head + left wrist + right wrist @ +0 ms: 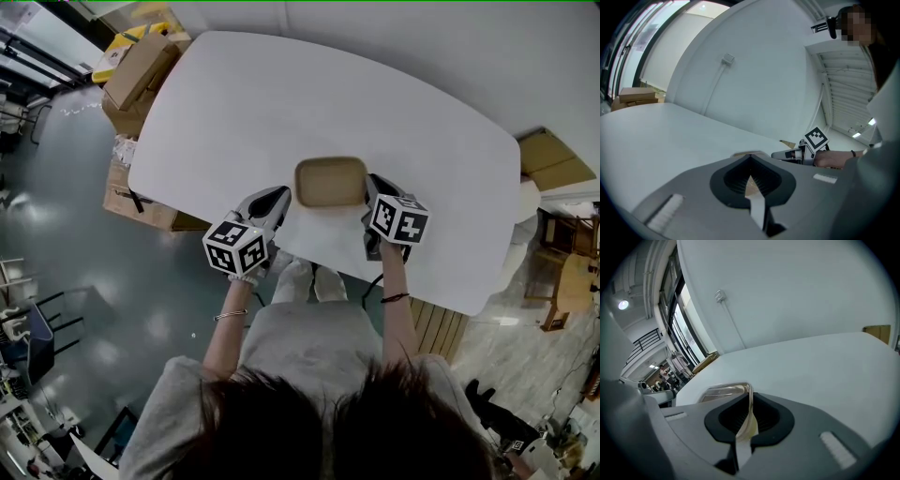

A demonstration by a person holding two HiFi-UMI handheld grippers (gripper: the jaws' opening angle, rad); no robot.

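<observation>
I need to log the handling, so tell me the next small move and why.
Probably raise both grippers together, level and slowly: the left gripper and right gripper each seem shut on opposite rims of the tan tray, which looks to rest on the white table.

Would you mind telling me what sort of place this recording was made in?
Likely a lab or workshop space, not a home: a large white table bearing a tan tray, cardboard boxes stacked beside it, and a glossy grey floor.
</observation>
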